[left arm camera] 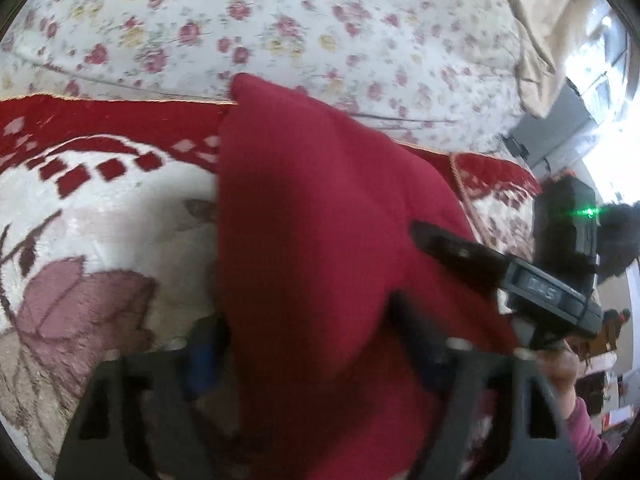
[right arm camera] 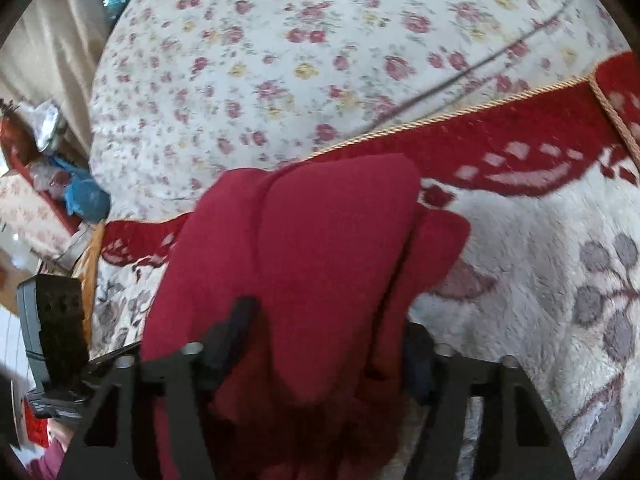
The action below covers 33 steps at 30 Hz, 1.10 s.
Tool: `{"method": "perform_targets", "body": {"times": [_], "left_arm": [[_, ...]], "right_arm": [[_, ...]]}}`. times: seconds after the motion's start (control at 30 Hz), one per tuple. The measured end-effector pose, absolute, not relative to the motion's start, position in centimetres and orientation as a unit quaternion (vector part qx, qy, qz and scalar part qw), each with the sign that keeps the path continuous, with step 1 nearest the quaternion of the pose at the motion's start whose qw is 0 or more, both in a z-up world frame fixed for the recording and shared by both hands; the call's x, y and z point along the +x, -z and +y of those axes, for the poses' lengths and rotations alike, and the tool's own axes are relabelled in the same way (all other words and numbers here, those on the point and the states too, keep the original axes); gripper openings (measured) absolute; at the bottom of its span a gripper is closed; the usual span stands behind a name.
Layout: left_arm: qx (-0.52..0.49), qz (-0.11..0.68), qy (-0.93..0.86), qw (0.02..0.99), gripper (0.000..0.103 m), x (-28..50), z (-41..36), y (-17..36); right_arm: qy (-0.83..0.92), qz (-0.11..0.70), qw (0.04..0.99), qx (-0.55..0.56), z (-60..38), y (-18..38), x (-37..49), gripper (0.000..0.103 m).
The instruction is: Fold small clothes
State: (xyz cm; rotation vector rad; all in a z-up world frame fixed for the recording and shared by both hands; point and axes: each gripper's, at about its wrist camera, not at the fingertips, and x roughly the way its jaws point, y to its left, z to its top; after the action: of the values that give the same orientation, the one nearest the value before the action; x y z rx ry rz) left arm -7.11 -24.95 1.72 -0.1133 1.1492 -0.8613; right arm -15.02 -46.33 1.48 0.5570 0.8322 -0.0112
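Observation:
A dark red knitted garment hangs bunched over my left gripper and hides the gap between its fingers; it seems clamped there. The same red garment drapes over my right gripper, which also grips it, with one dark finger showing on the cloth. The right gripper also shows in the left wrist view, pressed against the garment's right side. The cloth is lifted above a plush cream and red rug.
The rug lies on a white bedspread with red and yellow flowers, also seen in the right wrist view. A beige curtain hangs at the right. Clutter with a blue bag lies at the left.

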Motion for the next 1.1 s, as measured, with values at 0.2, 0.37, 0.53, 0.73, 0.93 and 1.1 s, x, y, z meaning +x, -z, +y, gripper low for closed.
{"method": "perform_targets", "body": {"times": [0.2,0.37,0.53,0.73,0.93,1.1], "left_arm": [[-0.057,0.511,0.390,0.764,0.050,-8.4,-22.8,-5.3],[-0.033,0.506,0.348,0.789,0.050,-10.8,-18.6,-7.2],[-0.033,0.538,0.300,0.787,0.059,-11.3,-16.6,-5.1],[-0.010,0.497,0.249,0.831,0.083,-12.6,-15.6,-6.1],[0.007,0.468,0.220,0.856,0.089,-13.5,-15.1,-5.8],[0.010,0.443,0.227,0.867,0.089,-13.5,-14.8,-6.0]], "right_arm": [[-0.054,0.366,0.883,0.287,-44.5,-4.3,-16.0,0.057],[-0.102,0.387,0.877,0.266,-40.7,-4.4,-15.4,0.059],[-0.032,0.428,0.872,0.233,-39.3,-3.8,-16.2,0.072],[-0.039,0.375,0.916,0.135,-35.8,-10.1,-20.9,0.064],[-0.061,0.420,0.904,0.057,-30.8,-7.6,-22.2,0.044],[-0.012,0.472,0.877,0.093,-32.7,-3.4,-22.0,0.038]]}}
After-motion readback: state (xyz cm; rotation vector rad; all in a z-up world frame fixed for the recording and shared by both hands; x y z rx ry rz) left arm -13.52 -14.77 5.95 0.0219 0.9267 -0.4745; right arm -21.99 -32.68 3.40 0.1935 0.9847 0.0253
